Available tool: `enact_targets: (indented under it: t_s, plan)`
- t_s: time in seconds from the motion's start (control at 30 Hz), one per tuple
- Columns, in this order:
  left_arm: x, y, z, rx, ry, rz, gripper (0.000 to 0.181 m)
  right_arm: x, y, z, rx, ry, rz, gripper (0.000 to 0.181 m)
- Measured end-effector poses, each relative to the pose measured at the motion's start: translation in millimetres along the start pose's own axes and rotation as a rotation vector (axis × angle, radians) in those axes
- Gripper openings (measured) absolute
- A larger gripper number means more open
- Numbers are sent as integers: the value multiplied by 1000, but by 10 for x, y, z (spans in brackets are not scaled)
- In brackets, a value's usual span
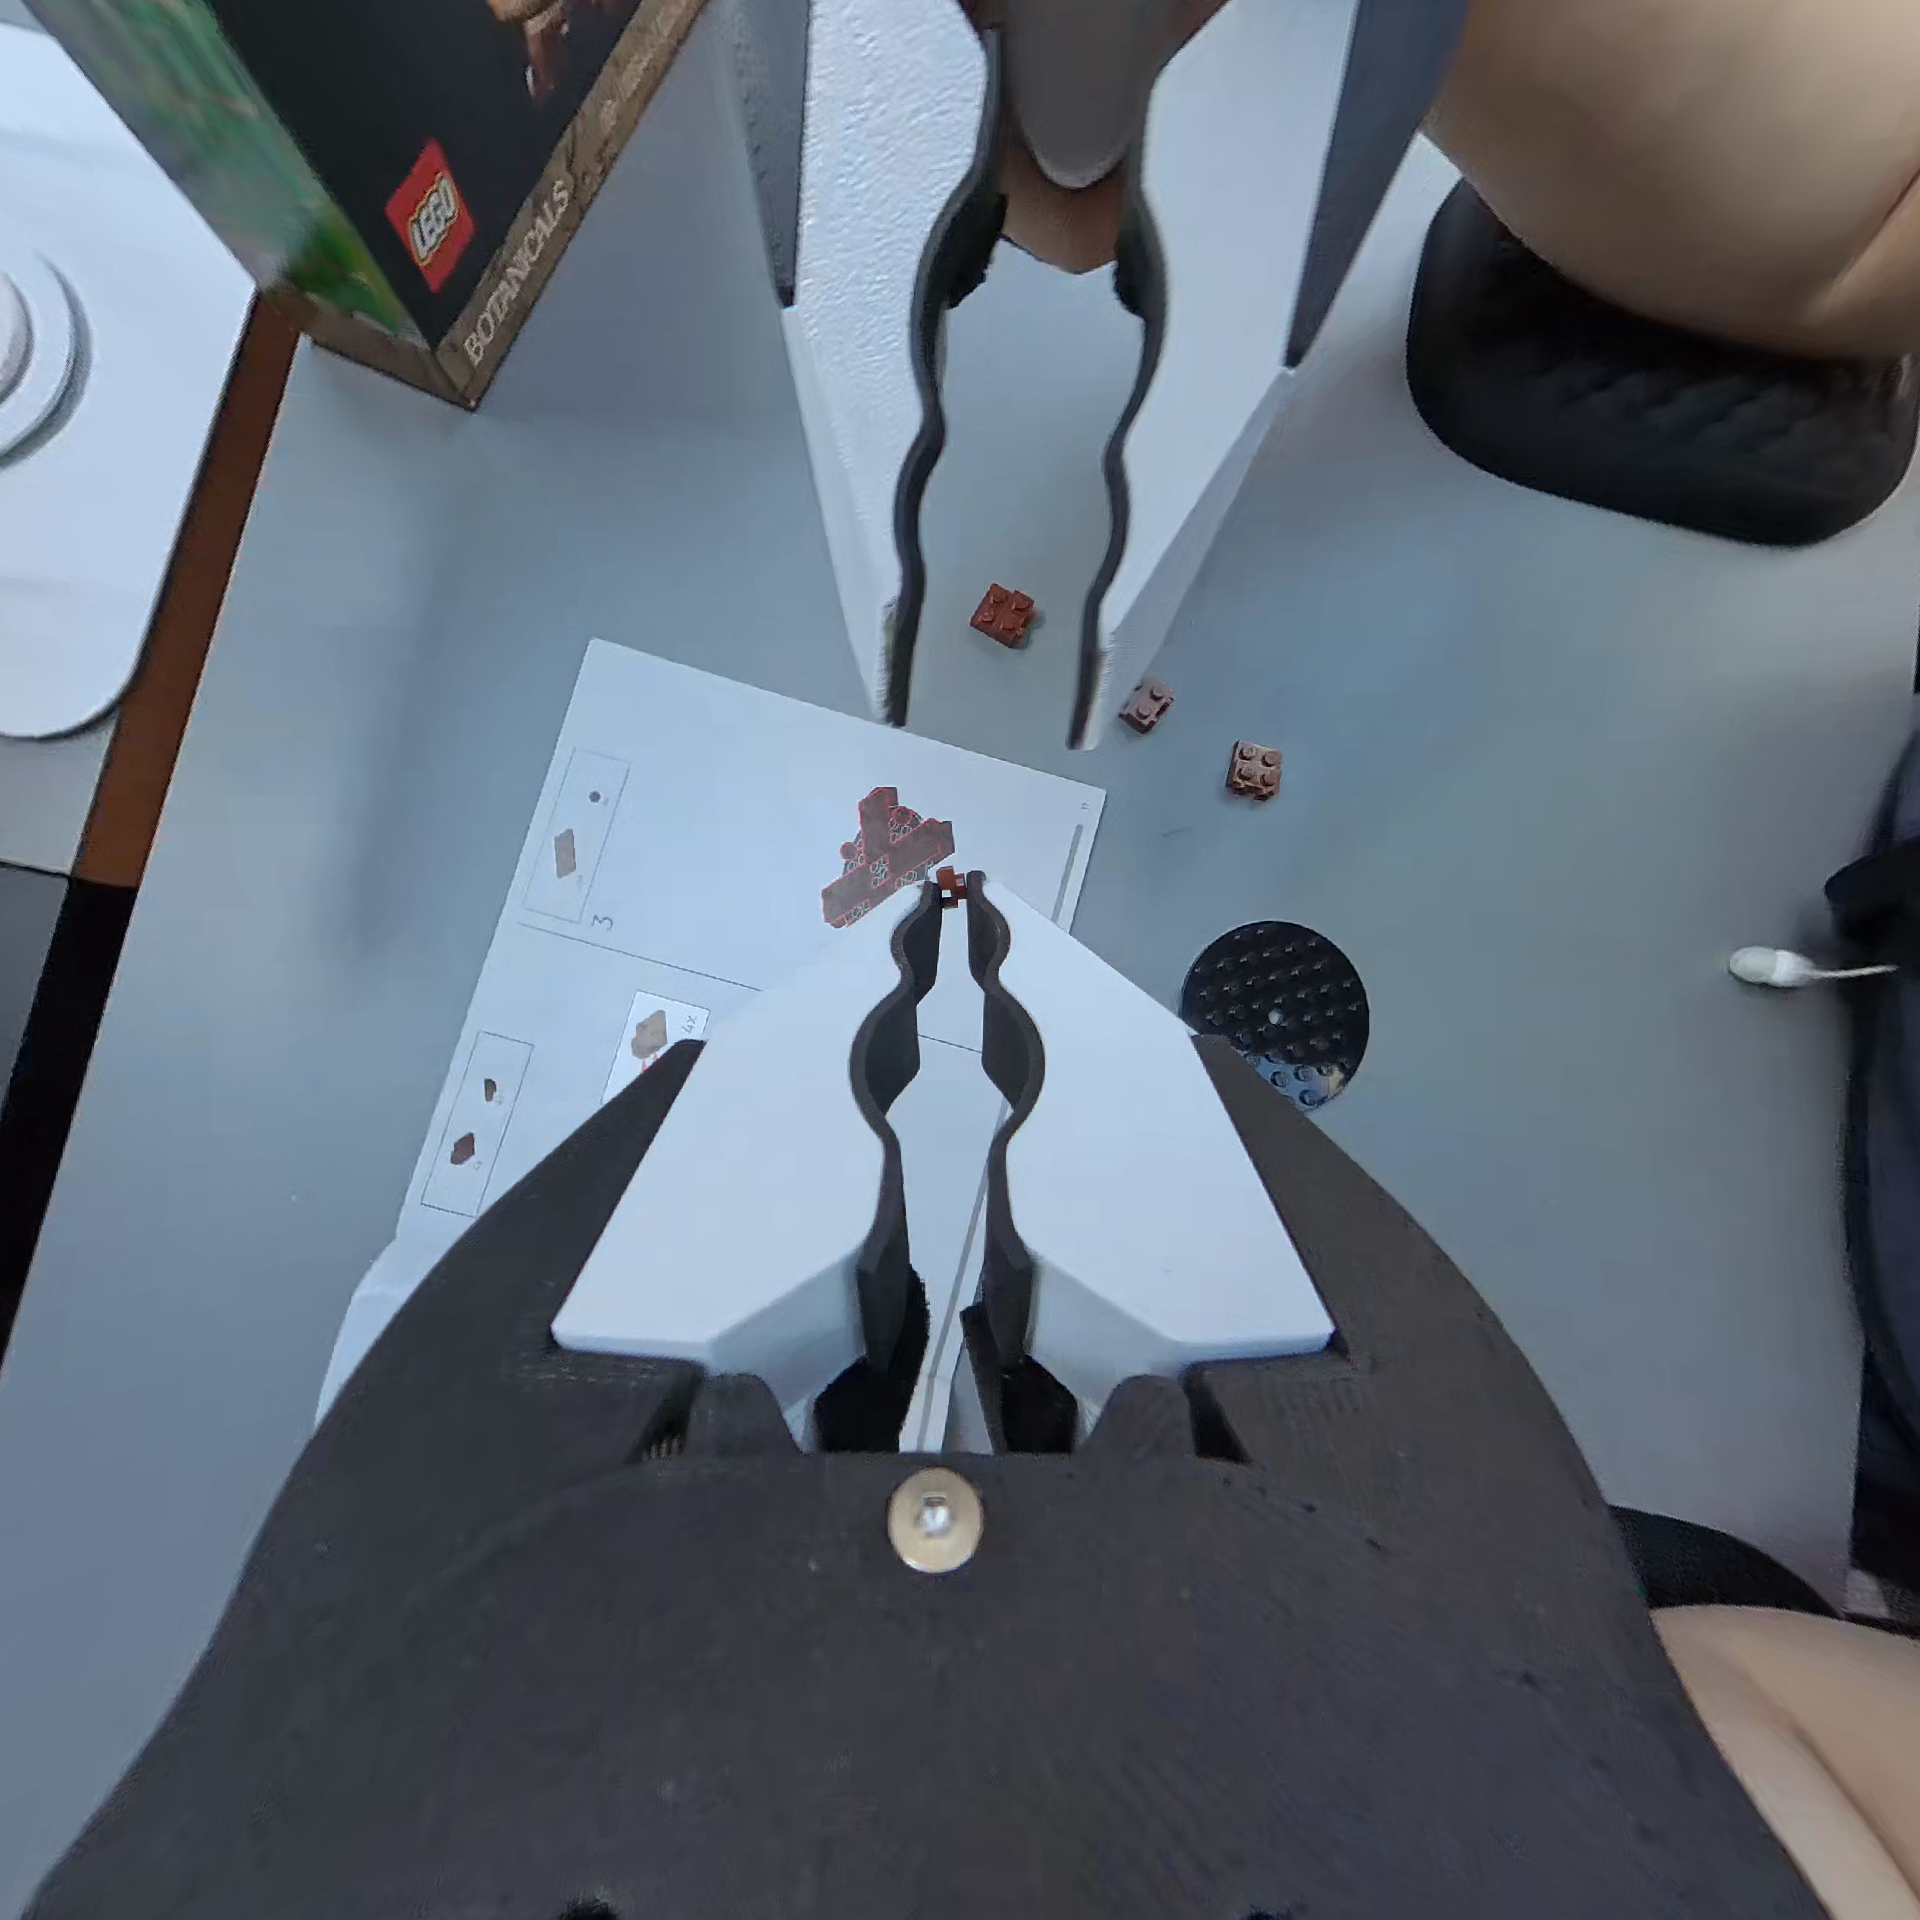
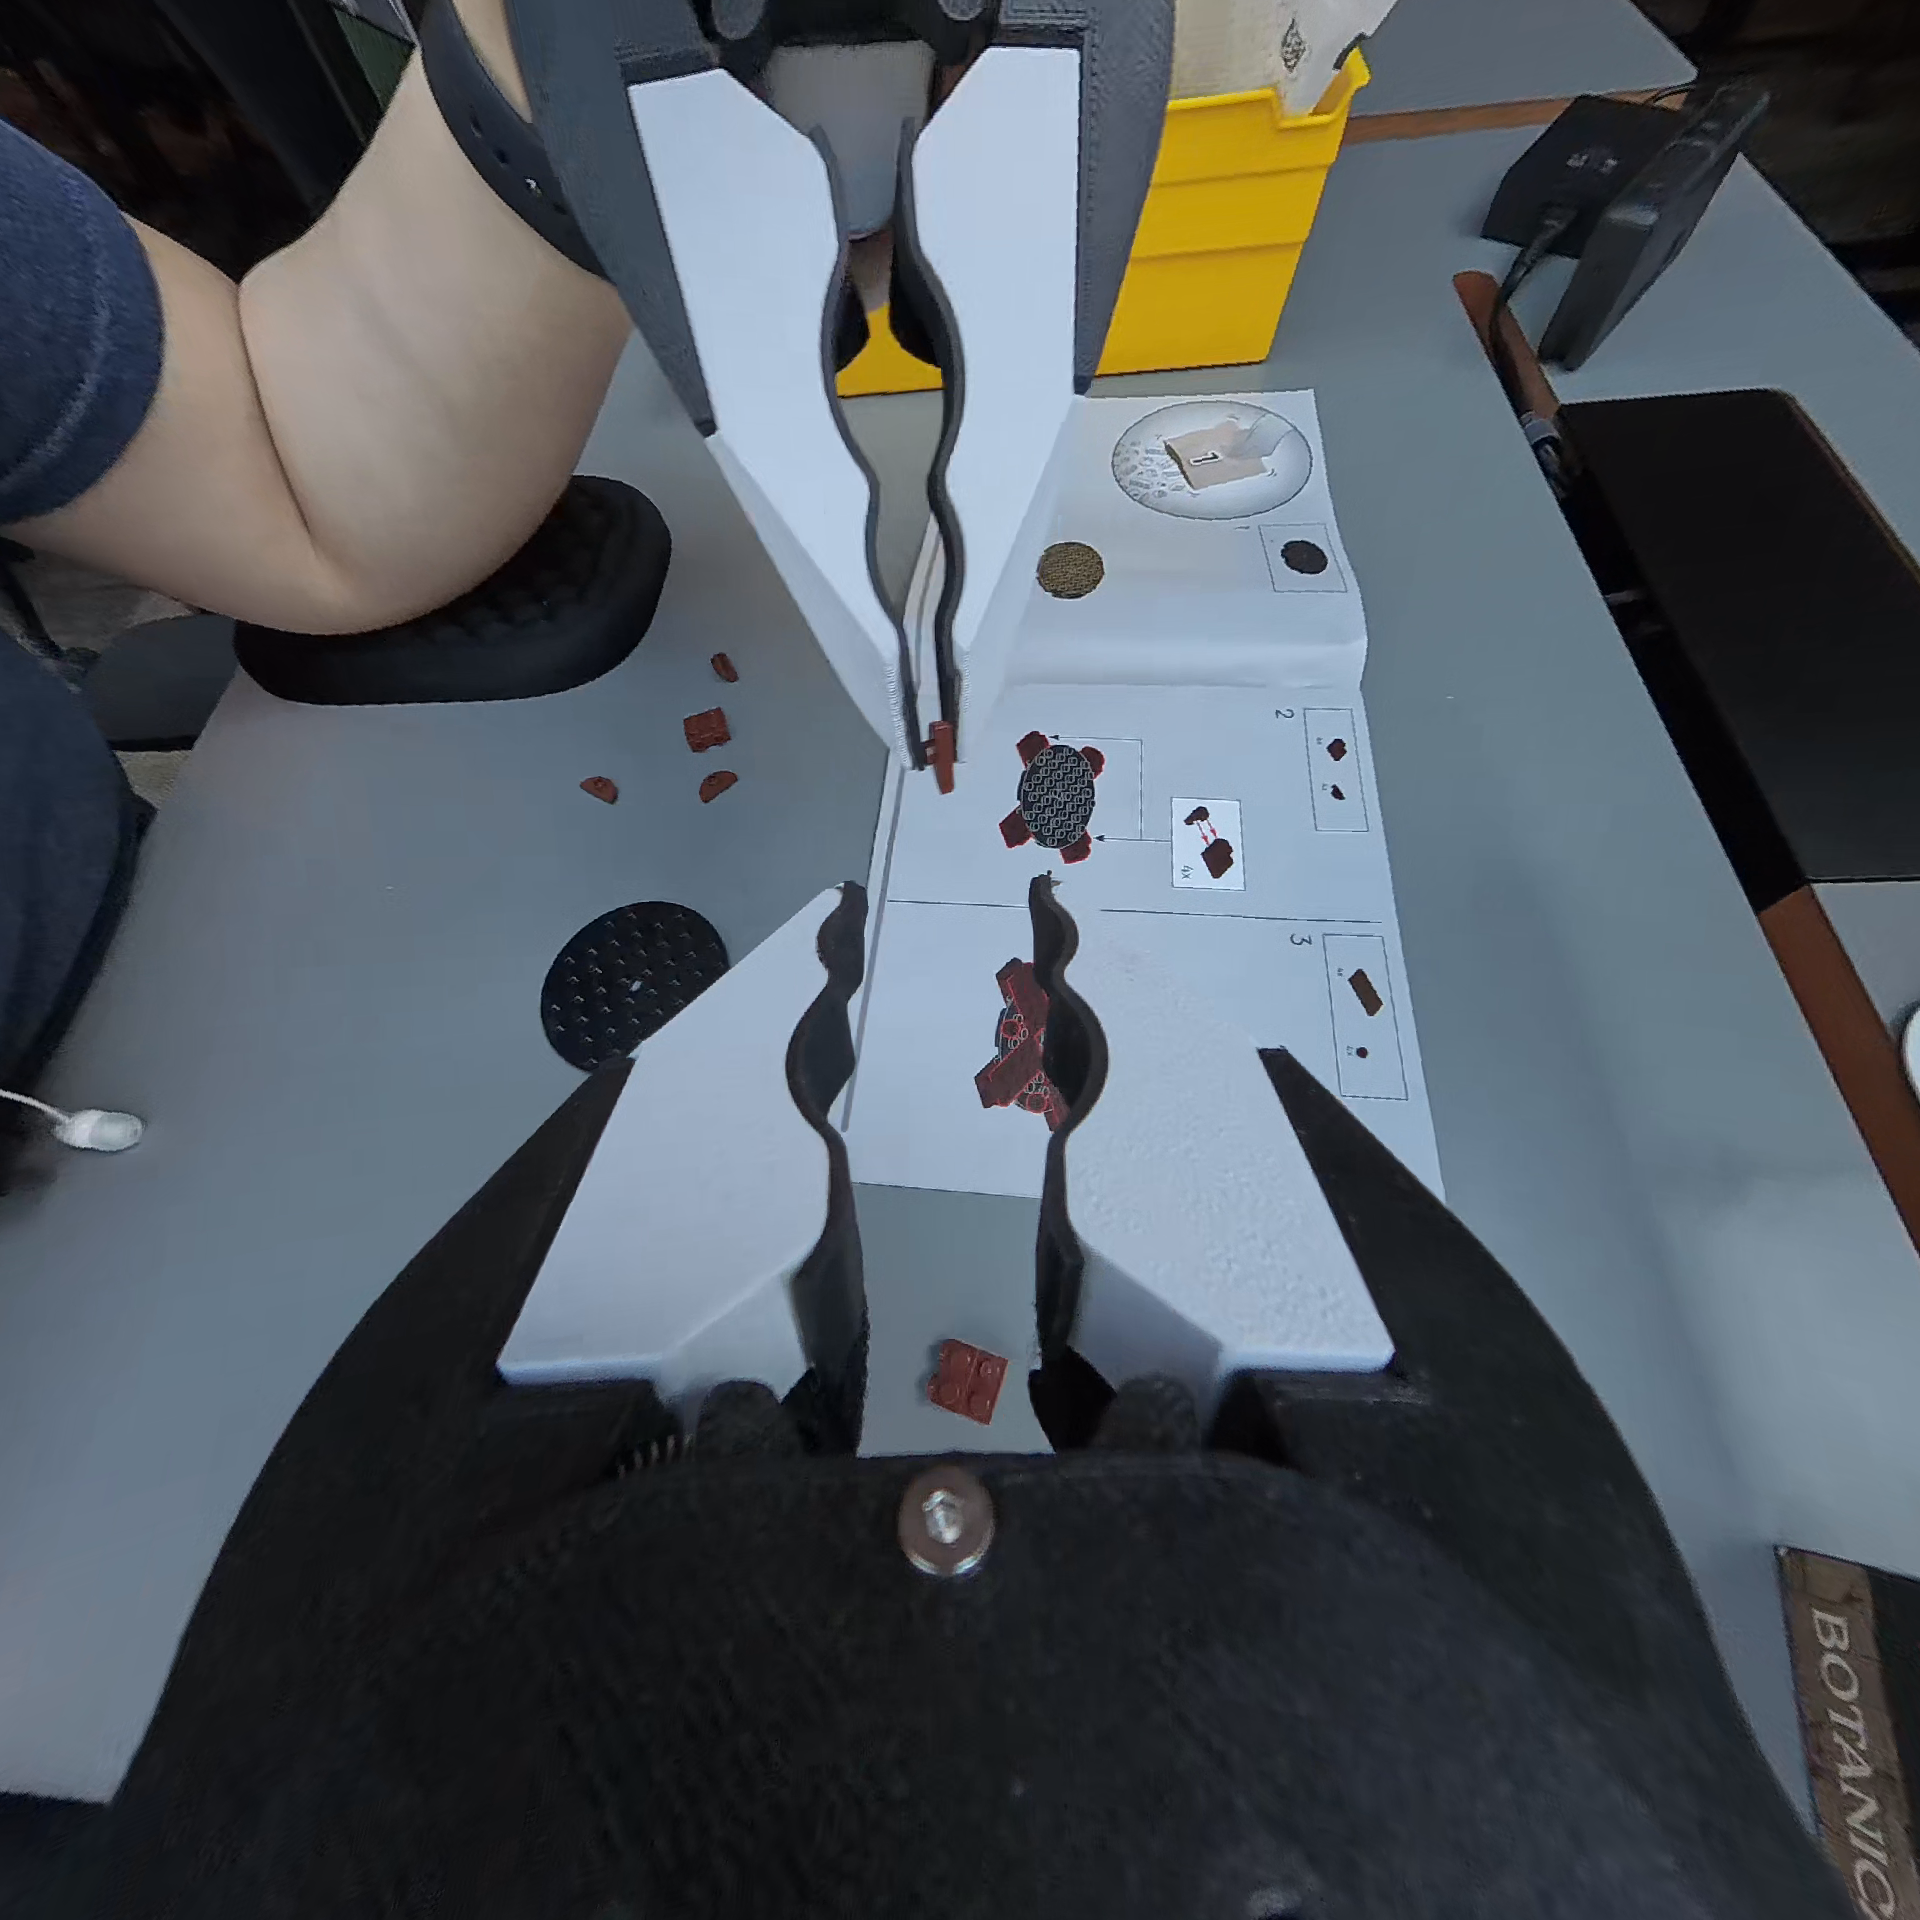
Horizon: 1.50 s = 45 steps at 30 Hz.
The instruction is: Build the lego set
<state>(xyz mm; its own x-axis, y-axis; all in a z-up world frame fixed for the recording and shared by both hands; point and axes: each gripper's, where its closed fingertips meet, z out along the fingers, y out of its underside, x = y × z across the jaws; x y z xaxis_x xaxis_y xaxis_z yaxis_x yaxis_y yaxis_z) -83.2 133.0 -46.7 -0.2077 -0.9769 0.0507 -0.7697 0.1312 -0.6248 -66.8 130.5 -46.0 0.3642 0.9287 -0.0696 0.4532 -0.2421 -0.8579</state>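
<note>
Left wrist view shows the left tongs (image 1: 957,896) nearly closed, pinching a small reddish-brown plate (image 1: 951,883) at the very tips above the instruction sheet (image 1: 727,790). Facing them, the right tongs (image 1: 987,727) stand spread wide and hold nothing, with a 2x2 reddish-brown brick (image 1: 1004,615) lying on the grey surface (image 1: 1507,831) between the fingers. A black round studded plate (image 1: 1276,1010) rests just beside the sheet, and two more small bricks (image 1: 1252,769) lie nearby.
</note>
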Motion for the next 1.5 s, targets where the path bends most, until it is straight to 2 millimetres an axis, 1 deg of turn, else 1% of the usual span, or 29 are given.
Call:
enact_targets:
  t_s: [0.07, 0.2, 0.27, 0.37, 0.5, 0.63, 0.87, 1.0, 1.13, 1.27, 1.33, 1.4, 1.47, 1.5]
  plan:
    - [28, -23, 19, -4, -18, 52, 3, -12, -15, 41, -1, 13, -36, 29]
    - [-36, 9, 47, -42, -136, 192, 3, -50, -112, 76, 40, 9, -47, 15]
    - [-8, -20, 54, -37, -155, 245, 3, -27, -105, 81, 37, 21, -46, 15]
    - [50, -64, 60, -21, -127, 242, 3, -34, -112, 86, 48, 18, -60, 15]
    - [53, -91, 39, 0, -138, 268, 3, -34, -134, 70, 65, 31, -101, 8]
    - [115, -136, 3, 30, -116, 282, 3, -72, -150, 49, 85, -8, -76, 8]
    - [134, -179, -37, 63, -132, 321, 3, -123, -200, 26, 114, -26, -97, 4]
    - [159, -212, -64, 95, -109, 314, 3, -143, -210, 30, 120, -40, -90, 5]
    - [190, -245, -102, 128, -105, 321, 3, -174, -243, 8, 123, -23, -152, 2]
    - [165, -327, -195, 195, -122, 275, 4, -136, -356, -70, 162, 64, -244, 2]
    - [132, -386, -303, 252, -122, 229, 20, -63, -470, -160, 211, 176, -336, 2]
    - [109, -484, -456, 356, -91, 161, 30, -8, -647, -317, 281, 357, -511, 2]
    - [101, -635, -641, 502, -32, 87, 40, -21, -828, -511, 340, 575, -734, 2]
    - [113, -709, -733, 578, 8, 55, 39, -46, -918, -615, 365, 689, -839, 1]
